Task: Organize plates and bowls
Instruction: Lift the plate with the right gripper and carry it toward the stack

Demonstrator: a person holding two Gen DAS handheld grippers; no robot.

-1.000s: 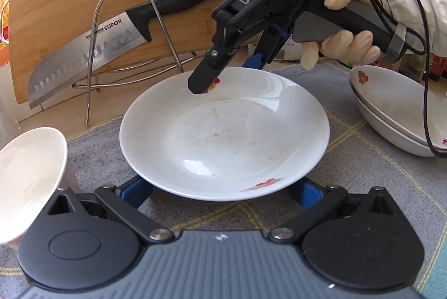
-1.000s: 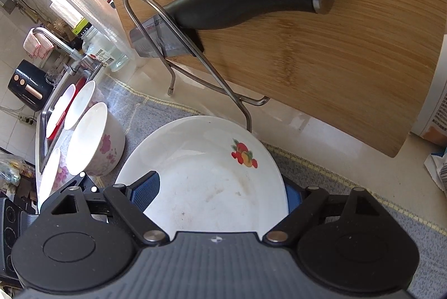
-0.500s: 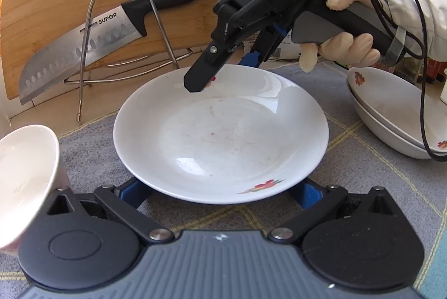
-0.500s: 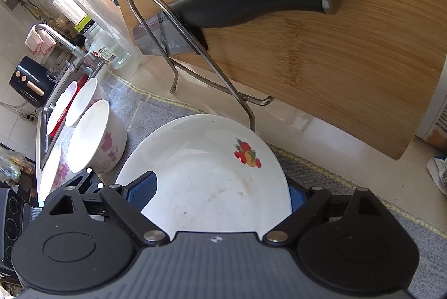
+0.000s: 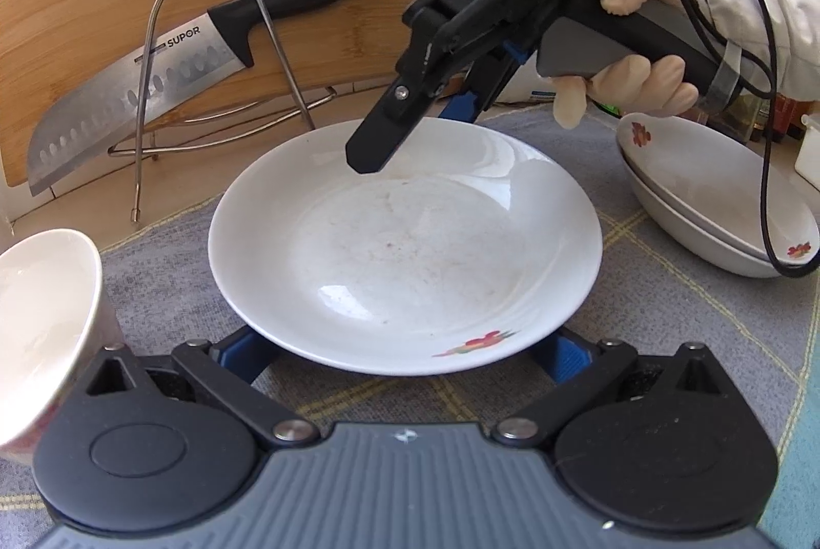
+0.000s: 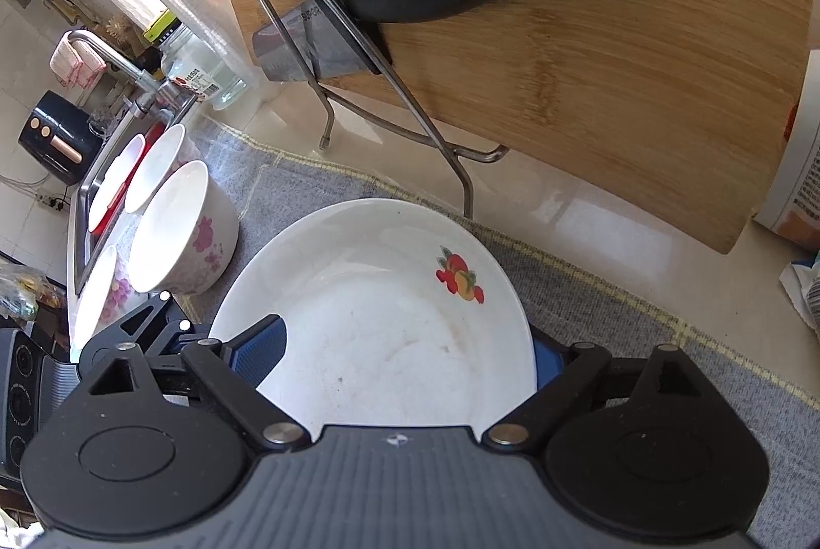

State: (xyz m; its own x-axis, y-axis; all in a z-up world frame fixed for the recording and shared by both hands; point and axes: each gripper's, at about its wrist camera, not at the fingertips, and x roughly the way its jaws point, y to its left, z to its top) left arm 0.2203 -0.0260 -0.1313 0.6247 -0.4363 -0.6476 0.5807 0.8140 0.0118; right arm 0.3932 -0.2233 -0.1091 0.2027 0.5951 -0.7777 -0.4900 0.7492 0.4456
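While the right tongs hover at the far rim, jaws opening with that rim between them, the left tongs stand apart beside the near rim. The plate lies on the worktop's mat: glazed, slippery, breakable; best pinched at its thin rim.

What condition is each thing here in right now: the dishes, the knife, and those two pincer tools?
White plate: flat on the cloth, smudged.
Stacked plates: nested, beside it.
Flowered bowl: upright, empty.
Knife: propped in the wire rack.
Cutting board: standing behind.
Right gripper: jaws opening, straddling the plate's far rim.
Left gripper: open at the near rim.
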